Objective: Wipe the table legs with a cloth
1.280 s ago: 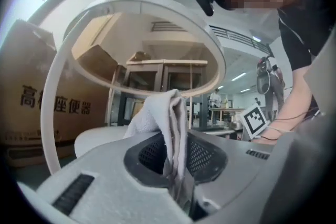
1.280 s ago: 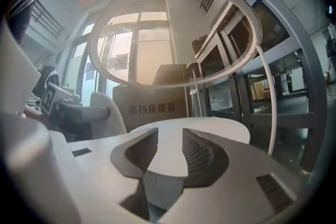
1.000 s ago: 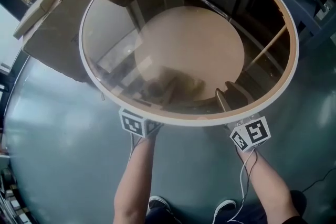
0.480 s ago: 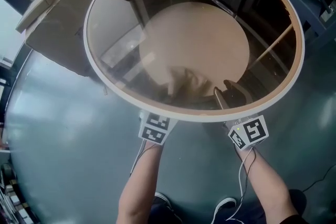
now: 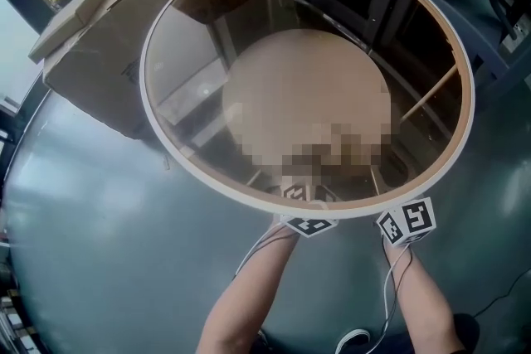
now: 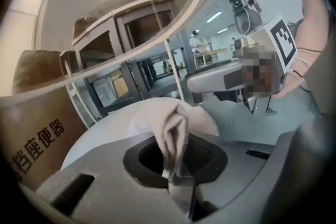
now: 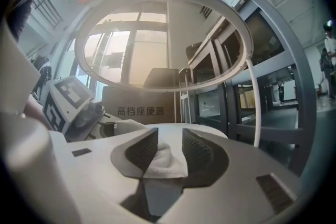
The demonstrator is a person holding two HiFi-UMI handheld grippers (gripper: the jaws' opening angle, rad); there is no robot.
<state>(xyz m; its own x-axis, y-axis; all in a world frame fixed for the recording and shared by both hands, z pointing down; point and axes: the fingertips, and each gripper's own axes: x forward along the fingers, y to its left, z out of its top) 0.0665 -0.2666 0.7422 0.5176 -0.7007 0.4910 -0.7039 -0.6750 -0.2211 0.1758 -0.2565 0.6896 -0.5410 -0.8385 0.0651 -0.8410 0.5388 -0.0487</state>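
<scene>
Evidently early on, the left gripper [image 6: 176,162] pinched a cloth [image 6: 170,128] and the right gripper [image 7: 165,152] clamped a white towel [image 7: 167,161] beneath the table's [image 5: 146,87] six-o'clock rim, with no leg [image 7: 255,107] visibly touched yet.

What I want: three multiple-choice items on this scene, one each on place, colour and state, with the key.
1. The right gripper works where? A above the glass top B beneath it C on the floor
2. The table rim is A white B red C black
3. The left gripper is A open, empty B shut on the cloth C shut on a cup
Key: B, its view looks up at the rim overhead; A, the head view shows it white; B, cloth sits pinched between its jaws.
</scene>
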